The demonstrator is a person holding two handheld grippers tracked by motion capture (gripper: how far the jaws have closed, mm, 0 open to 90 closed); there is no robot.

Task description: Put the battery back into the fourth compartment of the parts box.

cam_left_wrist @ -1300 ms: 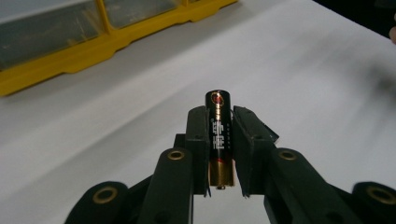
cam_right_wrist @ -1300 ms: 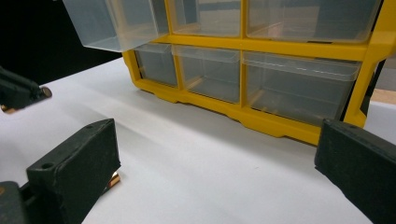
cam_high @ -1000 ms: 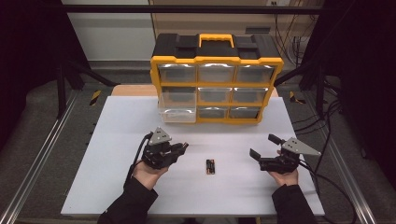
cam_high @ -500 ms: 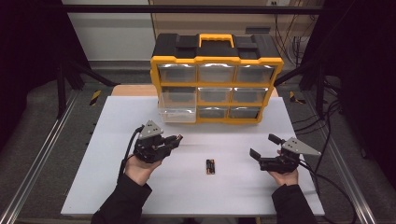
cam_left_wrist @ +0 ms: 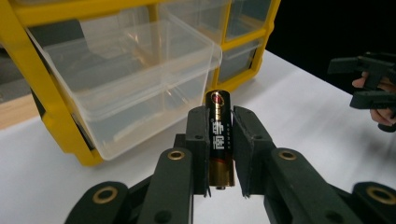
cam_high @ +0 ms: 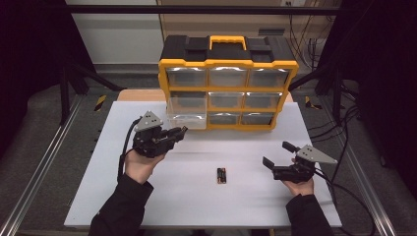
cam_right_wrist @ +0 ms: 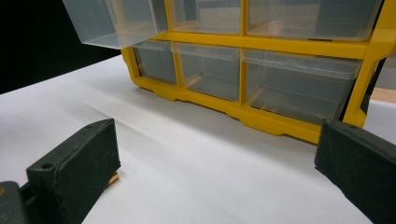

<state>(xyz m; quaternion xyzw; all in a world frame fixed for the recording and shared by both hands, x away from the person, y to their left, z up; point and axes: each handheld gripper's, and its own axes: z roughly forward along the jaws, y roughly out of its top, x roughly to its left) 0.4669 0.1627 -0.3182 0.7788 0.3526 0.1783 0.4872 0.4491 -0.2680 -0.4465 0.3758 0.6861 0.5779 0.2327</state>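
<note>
Now left gripper (cam_high: 173,133) jaws clamp black-and-gold cylindrical battery (cam_left_wrist: 219,135) upright, just before pulled-out clear plastic drawer (cam_left_wrist: 140,79) of yellow organiser; right gripper (cam_high: 275,160) jaws wide open, w/ nothing. Risk: thin grip, battery could slip & miss drawer

My left gripper (cam_high: 181,131) is farther from me than a second ago, and farther to my left. Back then it sat low on the white table (cam_high: 196,206), level with the loose battery (cam_high: 222,175) lying there; half a second ago it was already up and to the left of that spot. Now it is just beside the pulled-out clear drawer (cam_high: 187,120) of the yellow organizer (cam_high: 228,64), with its jaws pointing at the drawer's front. The battery it grips (cam_left_wrist: 219,135) travels with it, standing between the jaws. My left forearm (cam_high: 120,209) stretches farther across the table.
</note>
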